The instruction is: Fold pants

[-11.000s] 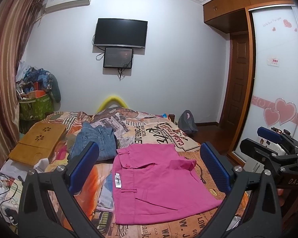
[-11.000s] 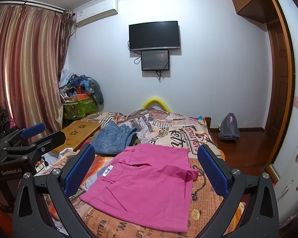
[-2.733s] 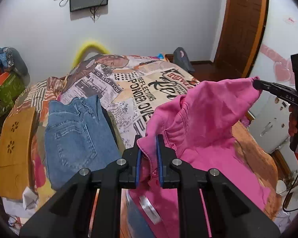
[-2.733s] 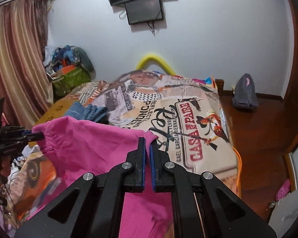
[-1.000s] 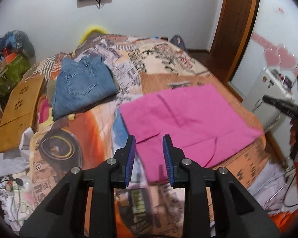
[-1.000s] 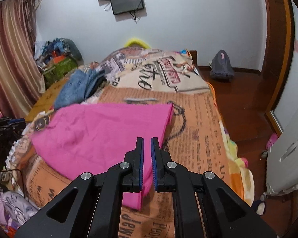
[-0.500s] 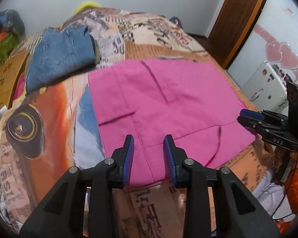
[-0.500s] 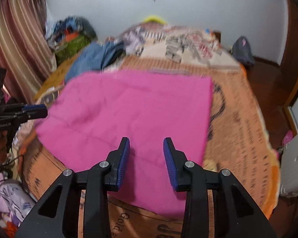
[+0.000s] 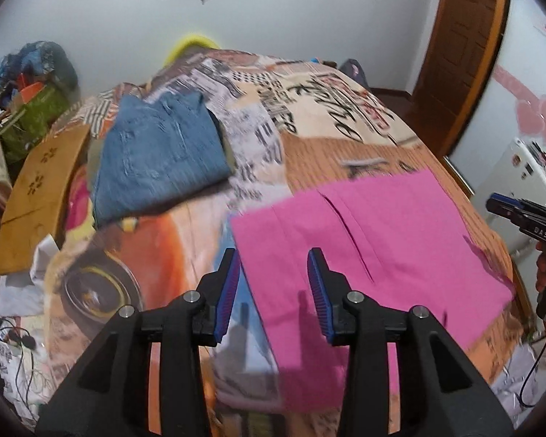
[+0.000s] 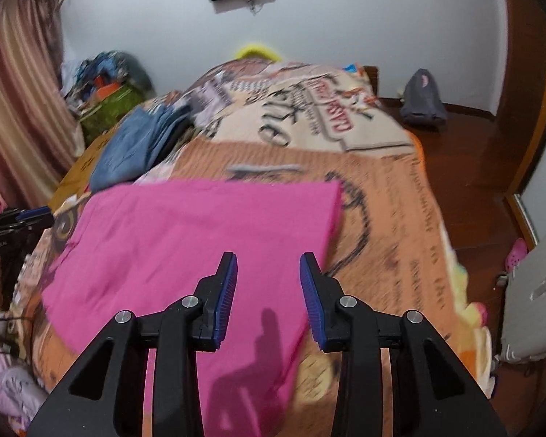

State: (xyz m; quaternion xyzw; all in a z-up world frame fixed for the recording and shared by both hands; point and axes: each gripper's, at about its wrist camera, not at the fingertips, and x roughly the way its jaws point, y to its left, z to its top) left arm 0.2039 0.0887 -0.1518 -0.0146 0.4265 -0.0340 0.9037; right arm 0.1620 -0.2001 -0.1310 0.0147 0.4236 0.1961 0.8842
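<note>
The pink pants lie folded flat on the printed bedspread, near the bed's front edge; they also show in the right wrist view. My left gripper is open and empty, above the pants' near left edge. My right gripper is open and empty, above the pants' near right part. Each gripper shows at the side of the other view, the right one and the left one.
Folded blue jeans lie at the back left of the bed. A wooden lap tray lies at the bed's left edge. A grey bag sits on the wooden floor. A white appliance stands at the right.
Both grippers let go of the pink pants, which now lie flat. Both jaws have opened wider and pulled back toward the bed's front edge.
</note>
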